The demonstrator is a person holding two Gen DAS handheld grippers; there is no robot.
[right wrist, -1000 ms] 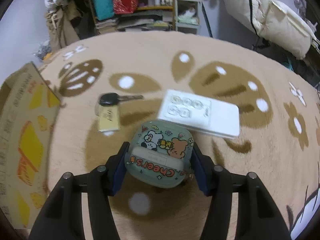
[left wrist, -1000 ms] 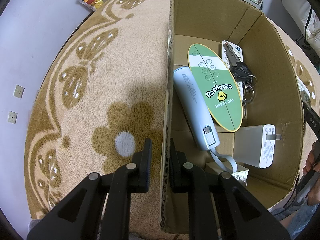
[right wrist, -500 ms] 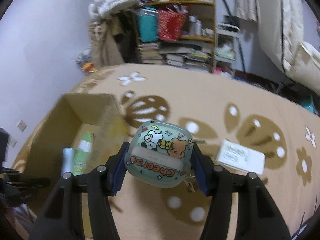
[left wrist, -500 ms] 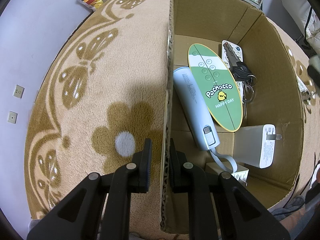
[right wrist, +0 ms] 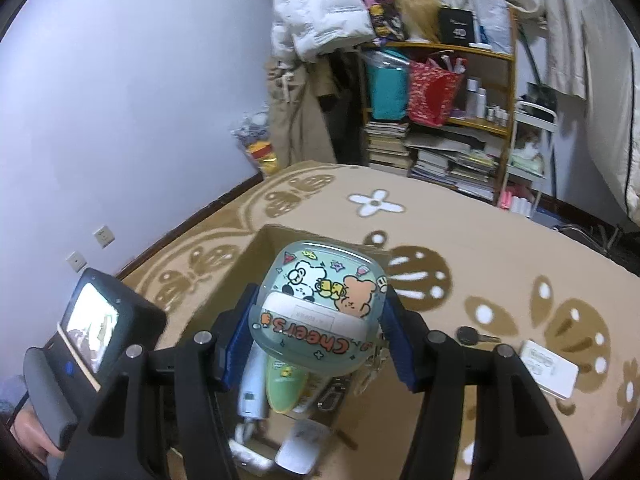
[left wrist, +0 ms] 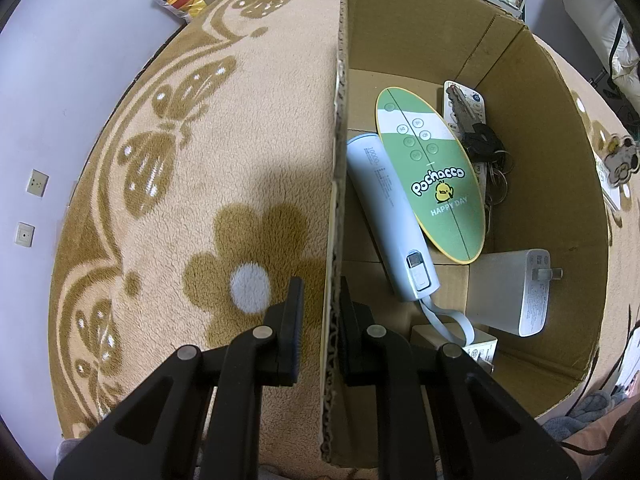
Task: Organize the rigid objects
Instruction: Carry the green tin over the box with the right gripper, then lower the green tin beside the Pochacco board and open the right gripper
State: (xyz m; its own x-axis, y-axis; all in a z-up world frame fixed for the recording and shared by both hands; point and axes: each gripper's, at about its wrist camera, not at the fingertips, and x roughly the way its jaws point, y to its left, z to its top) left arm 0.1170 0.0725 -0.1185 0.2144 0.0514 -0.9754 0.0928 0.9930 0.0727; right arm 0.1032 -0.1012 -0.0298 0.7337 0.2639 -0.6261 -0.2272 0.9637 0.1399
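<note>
left wrist view: left tool [left wrist: 318, 312] stands low and level, its two fingers closed on the near wall of the cardboard box [left wrist: 532, 128], one finger outside over the carpet [left wrist: 200, 160] and one inside. inside the box lie a pale blue power bank [left wrist: 390, 220], a green oval pochacco board [left wrist: 432, 172] resting partly over it, a bunch of keys [left wrist: 480, 140] on a white remote [left wrist: 476, 100], and a white charger [left wrist: 512, 292] at the near right corner. these items touch or overlap one another on the box floor.

right wrist view: right tool [right wrist: 316, 332] is raised above the open box [right wrist: 260, 248], pointing forward and down, fingers closed on the two sides of a mint cartoon-printed case [right wrist: 320, 300] marked "cheers". the case is held clear of the box contents, directly over them. the body of the other handheld unit [right wrist: 92, 344] shows at lower left, with part of a hand [right wrist: 28, 436] on it. on the carpet right of the box lie a black-headed key [right wrist: 472, 336] and a white socket strip [right wrist: 550, 368], near each other, not touching.
</note>
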